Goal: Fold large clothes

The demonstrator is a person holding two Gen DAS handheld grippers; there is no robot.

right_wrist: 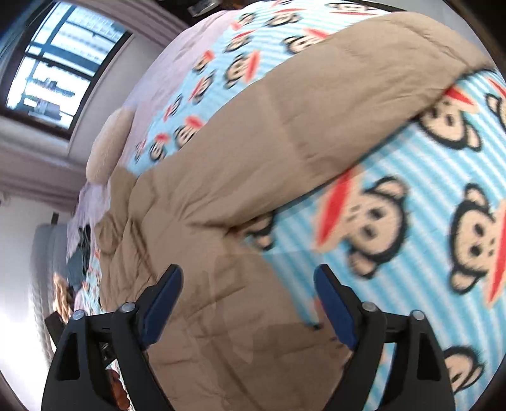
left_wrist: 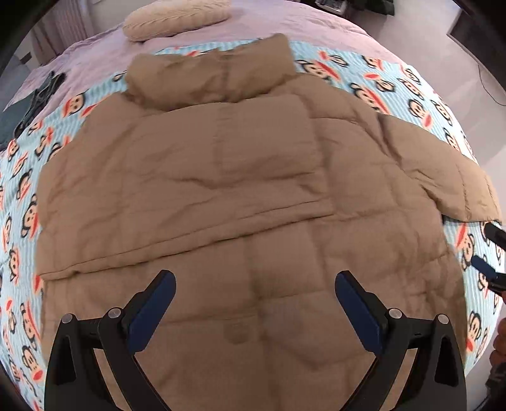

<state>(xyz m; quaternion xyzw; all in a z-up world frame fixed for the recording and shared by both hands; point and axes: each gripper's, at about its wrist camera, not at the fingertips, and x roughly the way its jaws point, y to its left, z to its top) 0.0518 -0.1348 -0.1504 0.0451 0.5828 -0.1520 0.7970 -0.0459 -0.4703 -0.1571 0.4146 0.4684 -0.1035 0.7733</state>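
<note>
Left wrist, jacket (left_wrist: 221, 177) beneath parted jaws

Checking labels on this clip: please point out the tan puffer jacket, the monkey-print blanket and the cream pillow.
tan puffer jacket (left_wrist: 221, 177): left wrist view, middle of its quilted back.
monkey-print blanket (right_wrist: 427, 275): right wrist view, bare striped patch beside the jacket.
cream pillow (left_wrist: 177, 17): left wrist view, centre of its top.

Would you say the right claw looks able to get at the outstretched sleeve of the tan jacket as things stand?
Probably yes. The right claw is open and empty above the jacket, and the sleeve lies flat on the monkey-print blanket just ahead, with nothing lying over it or in between.
</note>
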